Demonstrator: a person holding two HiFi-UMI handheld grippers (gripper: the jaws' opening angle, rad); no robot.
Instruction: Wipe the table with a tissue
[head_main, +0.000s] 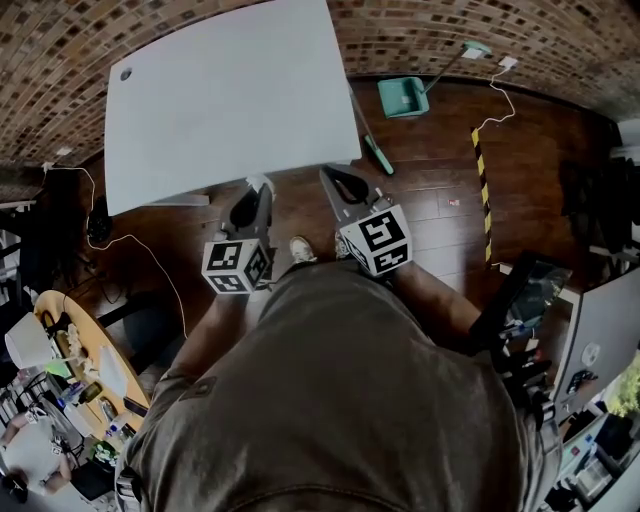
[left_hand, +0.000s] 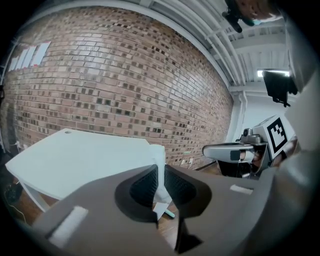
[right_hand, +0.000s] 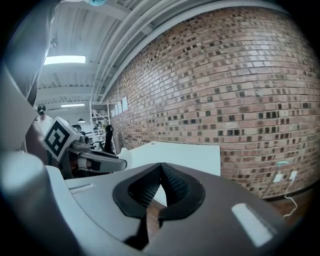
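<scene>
The white table (head_main: 225, 90) fills the upper left of the head view, and both grippers hang in front of its near edge, over the wooden floor. My left gripper (head_main: 258, 189) is shut on a white tissue (head_main: 263, 183). In the left gripper view the tissue (left_hand: 159, 170) stands upright, pinched between the jaws, with the table (left_hand: 75, 155) beyond to the left. My right gripper (head_main: 334, 178) is shut with nothing in it (right_hand: 160, 171). The right gripper view has the table (right_hand: 185, 152) ahead and the tissue (right_hand: 123, 157) at the left gripper's tip.
A brick wall (head_main: 480, 25) runs behind the table. A teal dustpan (head_main: 403, 96) and a long-handled broom (head_main: 372, 145) lie on the floor to the right of it, beside a yellow-black floor stripe (head_main: 482, 190). A cluttered round wooden table (head_main: 70, 370) stands at lower left.
</scene>
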